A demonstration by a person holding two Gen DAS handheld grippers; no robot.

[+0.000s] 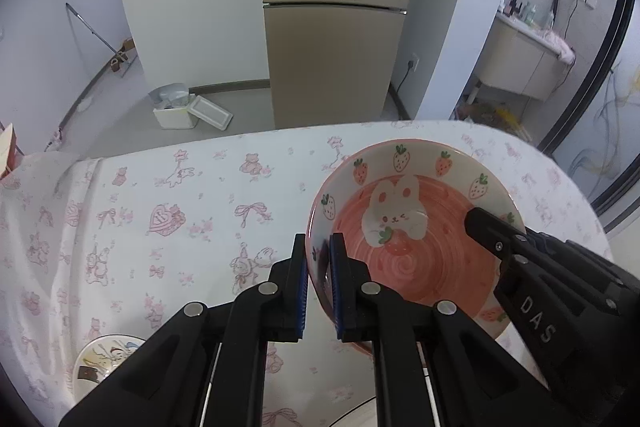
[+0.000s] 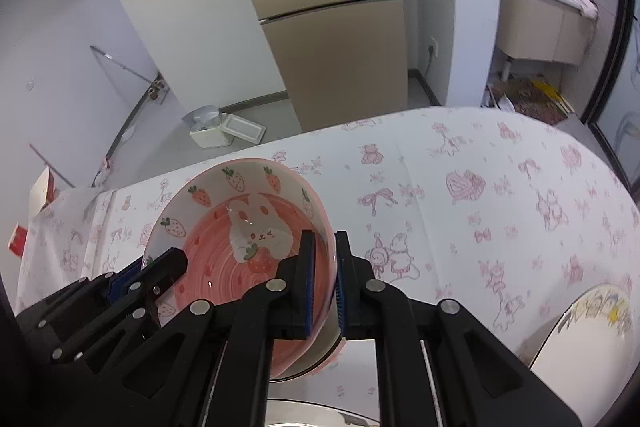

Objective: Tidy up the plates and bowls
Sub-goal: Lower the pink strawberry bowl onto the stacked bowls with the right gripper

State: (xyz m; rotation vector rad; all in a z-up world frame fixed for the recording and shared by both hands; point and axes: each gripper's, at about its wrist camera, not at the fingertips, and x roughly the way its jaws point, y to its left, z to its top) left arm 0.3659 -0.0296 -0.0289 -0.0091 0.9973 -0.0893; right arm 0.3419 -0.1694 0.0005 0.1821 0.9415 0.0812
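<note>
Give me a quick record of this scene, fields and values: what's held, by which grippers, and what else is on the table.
held item: pink bowl, bunny and strawberry print
left gripper: shut on the bowl's left rim
right gripper: shut on the bowl's right rim
bowl pose: tilted, apparently lifted off the table
surface: tablecloth with pink prints
other dishes: cartoon plate at the near left; another cartoon plate at the near right
</note>
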